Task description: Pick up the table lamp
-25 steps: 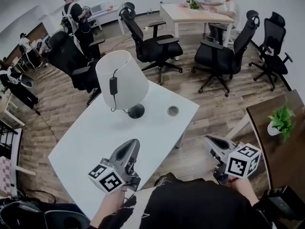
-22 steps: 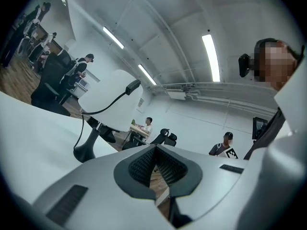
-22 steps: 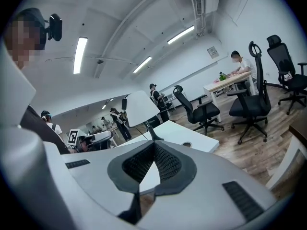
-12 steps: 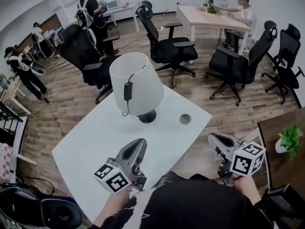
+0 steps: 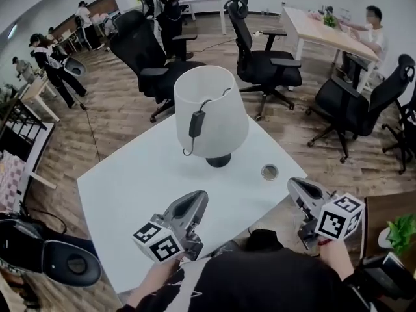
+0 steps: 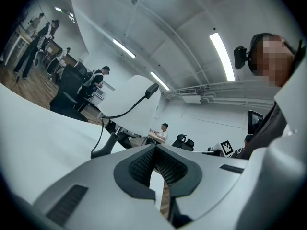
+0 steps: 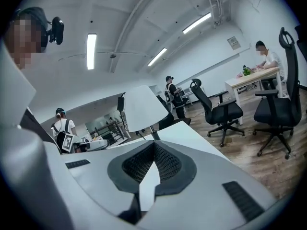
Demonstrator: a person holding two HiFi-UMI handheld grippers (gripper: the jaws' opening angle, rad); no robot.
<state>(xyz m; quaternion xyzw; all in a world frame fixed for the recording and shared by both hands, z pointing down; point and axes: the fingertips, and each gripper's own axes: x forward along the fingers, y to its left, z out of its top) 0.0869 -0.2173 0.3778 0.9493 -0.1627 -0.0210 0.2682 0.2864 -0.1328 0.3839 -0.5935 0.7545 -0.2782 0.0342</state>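
Head view: table lamp [image 5: 211, 119] stands upright on the white table [image 5: 130, 187]. It has a white shade and a round black base [image 5: 218, 160]. A black cord with an inline switch [image 5: 194, 123] hangs down the near side of the shade. Nothing touches the lamp.

My left gripper [image 5: 199, 195] is on the near side of the lamp, slightly left of it and well apart, over the table, nose aimed toward the lamp. Its jaws are closed together and hold nothing. Left gripper view shows the pads meeting at the tips, with the lamp beyond them, up and to the left.

My right gripper [image 5: 294, 184] is near-right of the lamp, farther out than the left one, about at the table edge. I cannot tell whether it is over the table or just off it. Its jaws are also closed and empty. Right gripper view shows the tips together, with the lamp ahead and a bit left of them.

A round cable grommet [image 5: 269, 171] sits in the tabletop just right of the lamp base, between the lamp and my right gripper.

Two black office chairs [image 5: 146, 57] stand on the wood floor behind the lamp. A seated person [image 5: 374, 34] is at a wooden desk far behind-right of the lamp. Several standing people are far behind-left of it. A green plant [image 5: 403, 229] is far right of the lamp, on the near side.
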